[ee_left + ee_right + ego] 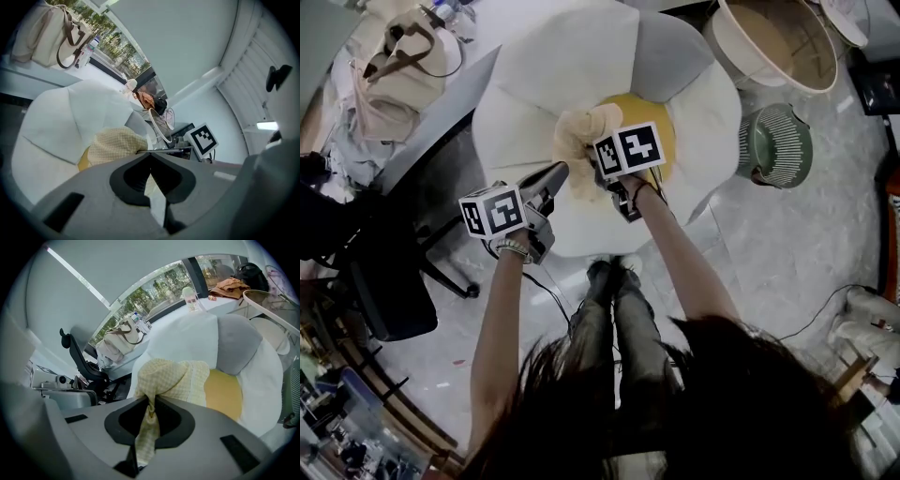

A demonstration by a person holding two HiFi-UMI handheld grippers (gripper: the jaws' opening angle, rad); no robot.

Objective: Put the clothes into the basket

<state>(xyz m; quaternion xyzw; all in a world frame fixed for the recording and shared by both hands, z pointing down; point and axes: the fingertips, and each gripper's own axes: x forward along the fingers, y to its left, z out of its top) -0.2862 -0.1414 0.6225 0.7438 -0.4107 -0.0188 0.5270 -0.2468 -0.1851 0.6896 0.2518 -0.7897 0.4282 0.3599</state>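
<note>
A pale yellow checked cloth (581, 134) hangs bunched between my two grippers, above the yellow centre of a flower-shaped cushion (572, 56). My left gripper (559, 174) comes in from the lower left, shut on one edge of the cloth (157, 199). My right gripper (602, 176) points steeply down beside it. In the right gripper view (149, 405) its jaws pinch a twisted strip of the cloth (174, 378). The round beige basket (776, 42) with a white rim stands on the floor at the upper right, apart from both grippers, and its rim (157, 123) also shows in the left gripper view.
A green ribbed fan-like object (776, 145) stands on the floor right of the cushion. A desk (389, 103) with a beige bag (398, 66) and a black office chair (384, 281) are at the left. The person's legs (619, 319) stand at the cushion's near edge. A cable (811, 314) lies at the right.
</note>
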